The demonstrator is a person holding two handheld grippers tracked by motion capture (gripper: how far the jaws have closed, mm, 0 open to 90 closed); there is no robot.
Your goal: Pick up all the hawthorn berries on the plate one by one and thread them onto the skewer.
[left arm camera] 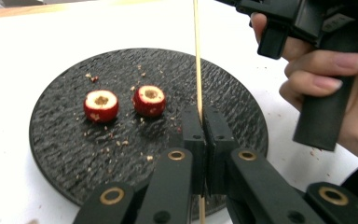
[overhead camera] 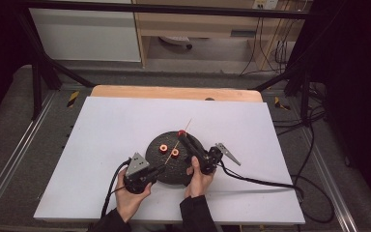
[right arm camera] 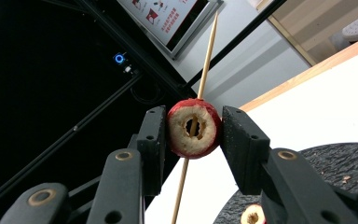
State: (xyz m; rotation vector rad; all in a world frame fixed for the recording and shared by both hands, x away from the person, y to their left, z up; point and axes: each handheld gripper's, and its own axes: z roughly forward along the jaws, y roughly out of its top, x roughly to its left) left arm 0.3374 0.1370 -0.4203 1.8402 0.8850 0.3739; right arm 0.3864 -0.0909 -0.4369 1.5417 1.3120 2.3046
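A thin wooden skewer (left arm camera: 197, 56) rises from my left gripper (left arm camera: 204, 122), whose jaws are shut on its lower part over the black round plate (left arm camera: 60, 154). My right gripper (right arm camera: 193, 128) is shut on a red cored fruit piece (right arm camera: 195, 128), and the skewer (right arm camera: 206, 56) passes through the fruit's hole. In the high view that fruit (overhead camera: 181, 133) sits on the skewer (overhead camera: 187, 124) above the plate's far edge, held by the right gripper (overhead camera: 182, 136). Two more cored red fruit pieces (left arm camera: 101, 105) (left arm camera: 149, 100) lie on the plate. The left gripper (overhead camera: 160, 169) is at the plate's near edge.
The plate (overhead camera: 155, 145) lies on a white board (overhead camera: 101, 125) over a wooden table (overhead camera: 174, 92). Crumbs are scattered on the plate. Cables trail from both grippers toward the near and right edges. A dark metal frame surrounds the table.
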